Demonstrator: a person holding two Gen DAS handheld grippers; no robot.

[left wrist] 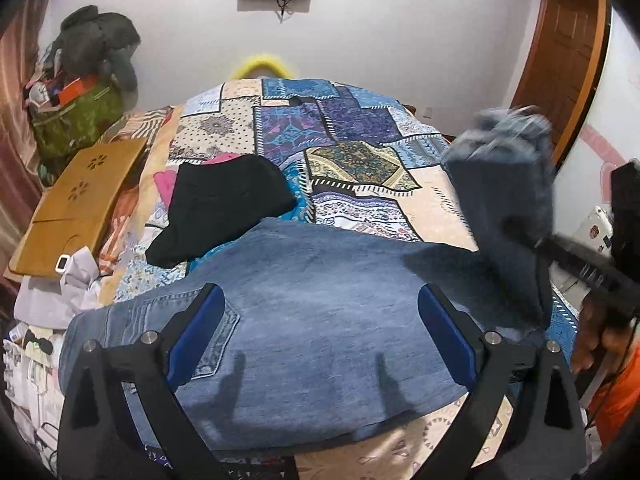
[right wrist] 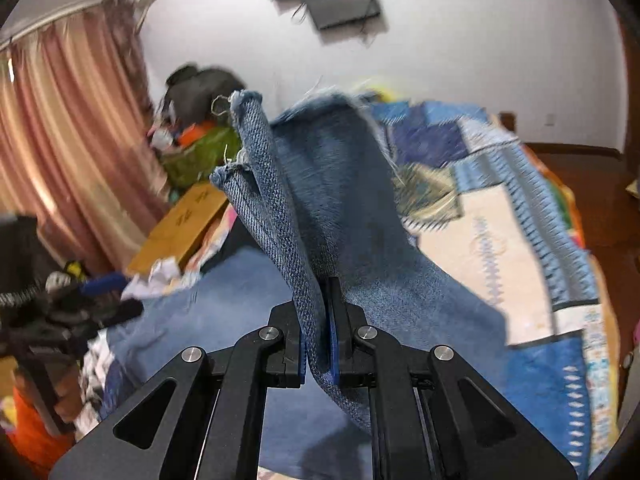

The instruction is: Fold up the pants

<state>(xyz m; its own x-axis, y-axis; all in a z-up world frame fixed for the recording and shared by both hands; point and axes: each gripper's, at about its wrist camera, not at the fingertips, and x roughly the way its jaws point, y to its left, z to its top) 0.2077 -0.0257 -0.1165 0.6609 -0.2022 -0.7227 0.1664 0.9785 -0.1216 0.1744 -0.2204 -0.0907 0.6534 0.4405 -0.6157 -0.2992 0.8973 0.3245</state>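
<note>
The faded blue denim pants [left wrist: 320, 320] lie across the lower middle of the left view on the patchwork bedspread [left wrist: 360, 128], long axis left to right, directly ahead of the left gripper [left wrist: 320, 328] — spread wide, holding nothing. The right gripper [right wrist: 318, 336] is nearer the job: pressed together on both frayed leg ends (raised at centre frame). One pair of pants, two grippers — also one black garment [left wrist: 224, 204].

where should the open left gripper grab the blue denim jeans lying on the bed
Grip the waistband edge of the blue denim jeans beside the back pocket, coming from above. The open left gripper hangs over that flat end; the right gripper holds the frayed leg hems up.
</note>
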